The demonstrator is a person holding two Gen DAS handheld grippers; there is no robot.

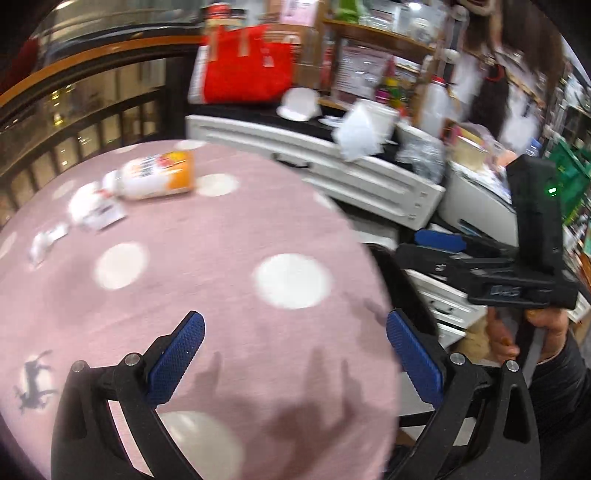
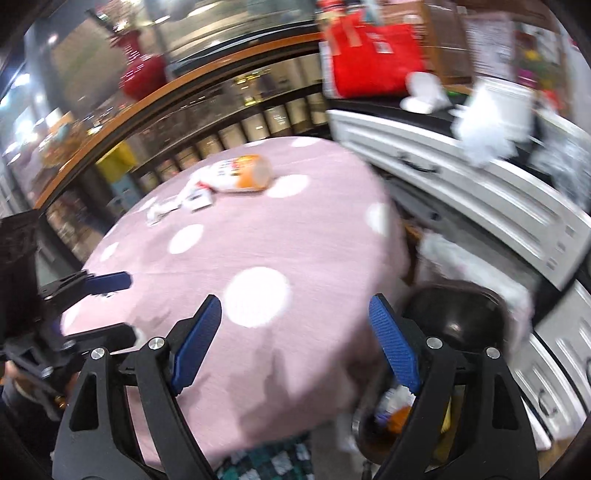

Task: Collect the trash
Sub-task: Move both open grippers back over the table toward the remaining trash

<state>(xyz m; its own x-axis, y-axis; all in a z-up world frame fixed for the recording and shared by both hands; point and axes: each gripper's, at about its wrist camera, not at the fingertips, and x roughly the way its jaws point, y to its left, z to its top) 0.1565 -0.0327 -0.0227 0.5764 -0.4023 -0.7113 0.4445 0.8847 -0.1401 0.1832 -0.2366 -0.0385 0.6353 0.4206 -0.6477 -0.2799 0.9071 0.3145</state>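
Though spread wide, both fingers (image 1: 184,354) empty.

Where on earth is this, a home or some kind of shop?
Probably a small shop or café corner, though I can't be sure. Crowded shelves of goods line the back, a round table wears a pink polka-dot cloth, and a wooden railing overlooks a lit hall.

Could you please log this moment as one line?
left gripper open, empty | right gripper open, empty | bottle lying on table | paper scraps beside it

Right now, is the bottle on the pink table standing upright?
No, the bottle lies on its side on the polka-dot tablecloth, next to scraps of paper.
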